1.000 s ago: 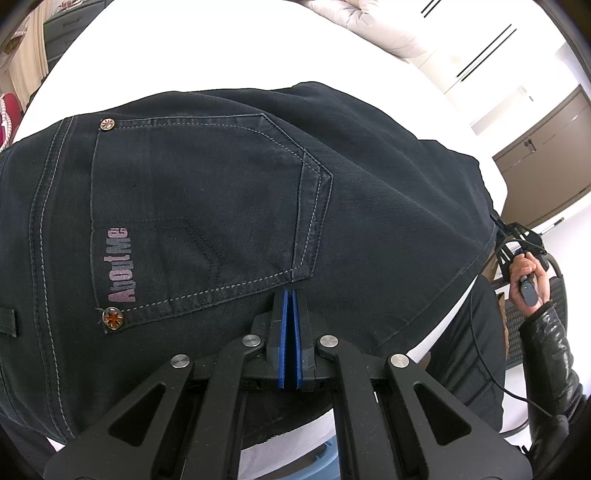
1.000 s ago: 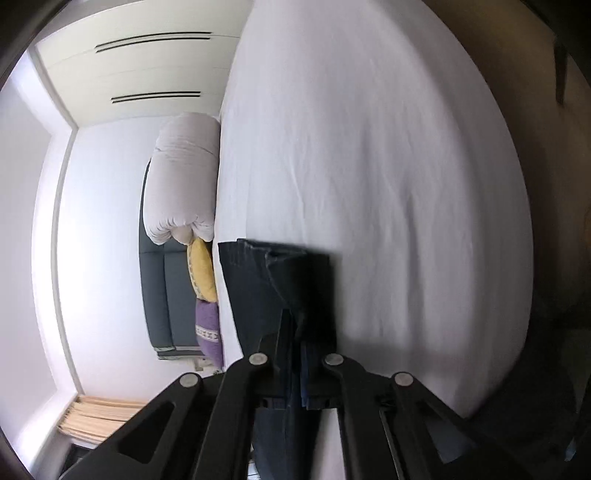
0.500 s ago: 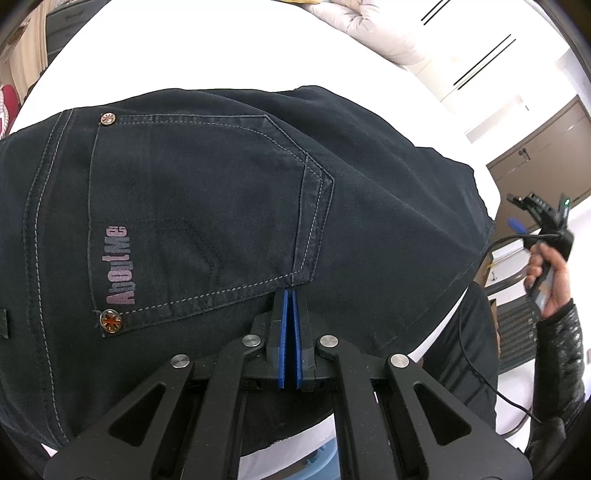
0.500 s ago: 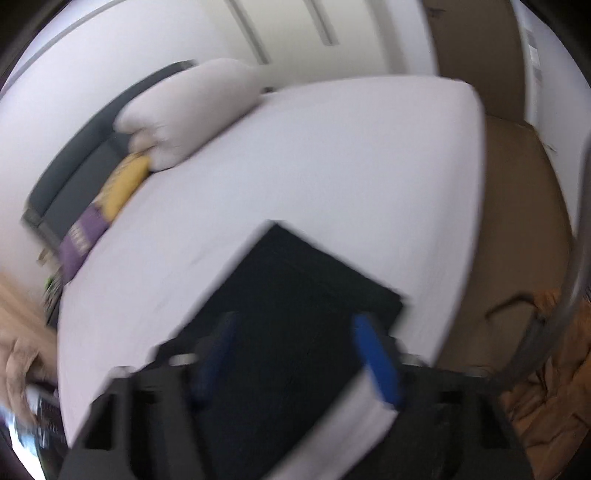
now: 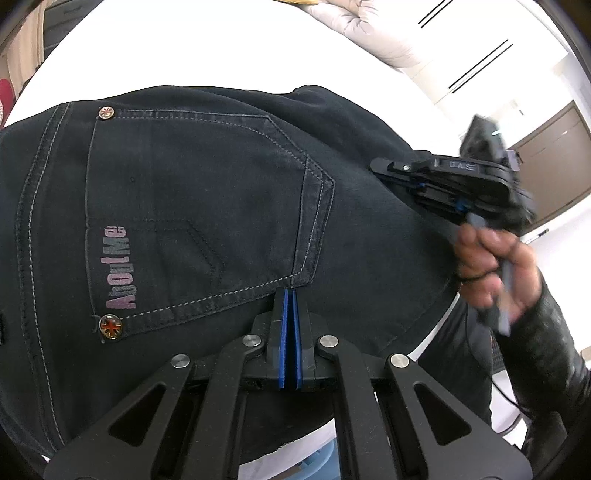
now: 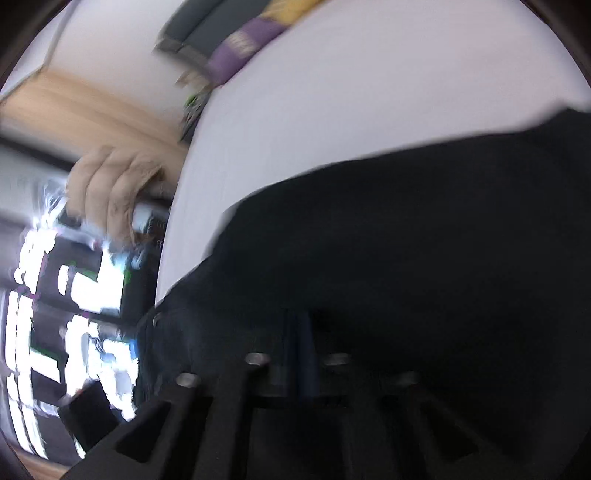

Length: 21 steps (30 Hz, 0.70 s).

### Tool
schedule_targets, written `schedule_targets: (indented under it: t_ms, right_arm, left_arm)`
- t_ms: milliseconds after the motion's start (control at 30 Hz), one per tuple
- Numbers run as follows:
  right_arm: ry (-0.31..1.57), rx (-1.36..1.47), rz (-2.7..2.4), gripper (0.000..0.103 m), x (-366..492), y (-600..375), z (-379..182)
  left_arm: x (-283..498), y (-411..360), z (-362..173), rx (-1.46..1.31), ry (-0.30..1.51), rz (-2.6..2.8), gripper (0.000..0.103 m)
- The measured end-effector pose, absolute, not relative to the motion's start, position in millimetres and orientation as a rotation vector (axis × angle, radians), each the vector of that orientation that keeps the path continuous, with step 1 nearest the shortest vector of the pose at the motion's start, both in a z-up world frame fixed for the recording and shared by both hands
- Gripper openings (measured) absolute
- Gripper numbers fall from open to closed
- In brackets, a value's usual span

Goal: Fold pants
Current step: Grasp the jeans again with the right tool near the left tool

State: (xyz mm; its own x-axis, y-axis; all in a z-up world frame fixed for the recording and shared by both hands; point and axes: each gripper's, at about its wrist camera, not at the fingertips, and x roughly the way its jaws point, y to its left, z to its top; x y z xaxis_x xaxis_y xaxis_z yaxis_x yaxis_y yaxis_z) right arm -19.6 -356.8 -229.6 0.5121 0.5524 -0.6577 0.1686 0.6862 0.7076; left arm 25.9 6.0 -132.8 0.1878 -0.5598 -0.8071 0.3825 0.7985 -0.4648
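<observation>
Dark jeans (image 5: 207, 206) lie folded on the white bed (image 5: 155, 51), back pocket with "AboutMe" lettering facing up. My left gripper (image 5: 290, 295) is shut, its blue pads together at the pocket's lower corner, resting on the denim. My right gripper (image 5: 417, 177) comes in from the right over the jeans' right side, held by a hand. In the blurred right wrist view its fingers (image 6: 299, 332) look closed together over the dark jeans (image 6: 424, 258).
A quilted pillow (image 5: 373, 33) lies at the far end of the bed. A brown cabinet door (image 5: 554, 158) stands at the right. The left hand (image 6: 110, 192) shows past the bed edge. A purple and yellow cushion (image 6: 251, 40) lies beyond.
My right gripper let go of the pant hem, opened, swung round, and now sits closed over the jeans' right side. My left gripper has stayed put.
</observation>
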Motion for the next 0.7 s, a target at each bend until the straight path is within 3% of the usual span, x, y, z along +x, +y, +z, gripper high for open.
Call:
schedule_targets:
  t_ms: [233, 400, 433, 567, 700]
  right_arm:
    - [0.819, 0.964, -0.145, 0.0, -52.8, -545.3, -234.4]
    - [0.705, 0.863, -0.65, 0.0, -95.3, -652.2, -198.3]
    - [0.666, 0.882, -0.688, 0.006, -101.2, -655.5, -180.2]
    - [0.612, 0.857, -0.377, 0.006, -102.8, -599.4, -139.9]
    - [0.707, 0.852, 0.111, 0.006, -98.7, -473.8, -152.9]
  left_arm:
    - [28.4, 7.7, -134.6, -0.18, 1.215, -0.675, 0.002]
    - [28.4, 10.2, -134.8, -0.178, 1.213, -0.67, 0.002]
    - [27.4, 9.8, -133.4, -0.175, 1.21, -0.667, 0.002]
    - [25.2, -1.5, -116.5, -0.1, 1.178, -0.632, 0.002]
    - [40.9, -41.5, -89.6, -0.067, 1.116, -0.729, 0.002]
